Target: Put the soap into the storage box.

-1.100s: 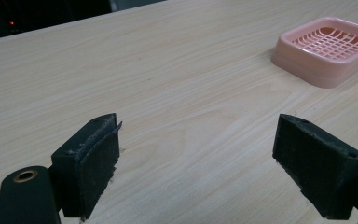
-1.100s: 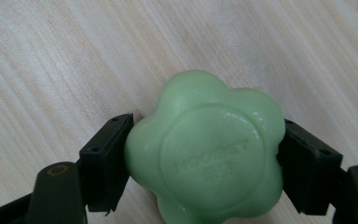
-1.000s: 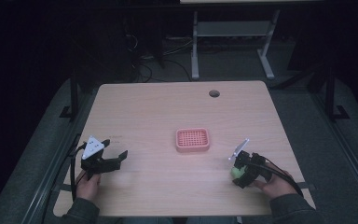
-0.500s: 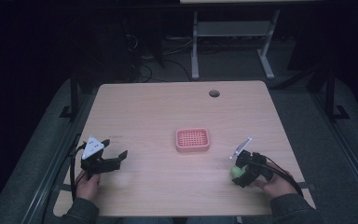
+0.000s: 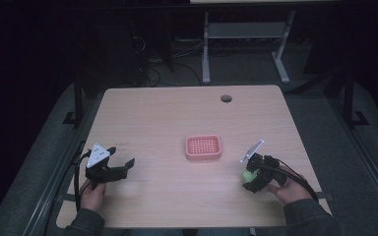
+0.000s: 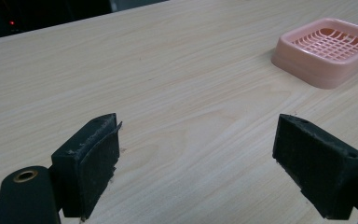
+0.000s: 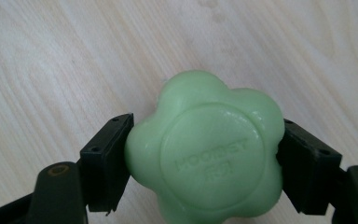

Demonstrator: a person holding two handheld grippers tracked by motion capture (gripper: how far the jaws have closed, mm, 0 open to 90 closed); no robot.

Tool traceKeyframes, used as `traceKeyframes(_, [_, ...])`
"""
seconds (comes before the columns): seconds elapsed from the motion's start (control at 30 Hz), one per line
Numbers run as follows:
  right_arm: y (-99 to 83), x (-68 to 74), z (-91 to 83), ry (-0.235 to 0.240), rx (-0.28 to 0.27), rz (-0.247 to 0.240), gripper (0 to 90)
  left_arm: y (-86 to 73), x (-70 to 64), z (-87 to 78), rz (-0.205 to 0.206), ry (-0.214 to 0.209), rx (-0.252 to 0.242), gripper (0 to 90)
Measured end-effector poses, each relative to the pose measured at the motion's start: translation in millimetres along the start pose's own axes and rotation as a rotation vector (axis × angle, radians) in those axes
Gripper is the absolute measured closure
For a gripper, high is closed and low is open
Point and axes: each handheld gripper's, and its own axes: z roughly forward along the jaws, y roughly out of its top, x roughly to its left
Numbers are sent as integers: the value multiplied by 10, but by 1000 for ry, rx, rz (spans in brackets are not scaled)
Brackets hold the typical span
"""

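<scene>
Dark room, pale wooden tabletop (image 5: 167,123) with a pink tray (image 5: 203,147) near its middle. Right of the tray and nearer the person, the right hand-held gripper (image 5: 250,176) is clamped on a green flower-shaped soap (image 7: 205,151), jaws pressing its lobed sides. Soap looks firm, light, probably slippery; gripping across the notches seems safest. Well left of the tray, the left hand-held gripper (image 6: 198,154) sits spread apart, holding nothing.

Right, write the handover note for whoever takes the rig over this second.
Right gripper: shut on the green flower-shaped soap, near the table's right front.
Left gripper: open, holding nothing, near the left front.
Pink soap dish: mid-table, nothing in it, apart from both grippers.
Done: soap gripped.
Left, most likely: carry the soap to the dish, set it in and release.
</scene>
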Motion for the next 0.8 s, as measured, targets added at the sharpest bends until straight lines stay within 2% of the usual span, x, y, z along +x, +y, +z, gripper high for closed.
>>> traceKeyframes(0.37, [200,-49,-3,22,-17,-17,256,4,-6,-2,-4,-3,-6,141])
traceKeyframes(0.57, [409,-41,-25,34,-33,-43,256,5,-8,-6,-7,-5,-5,141])
traceKeyframes(0.8, [578,-51,-36,34,-24,-68,256,3,-4,-6,-14,-7,-8,141])
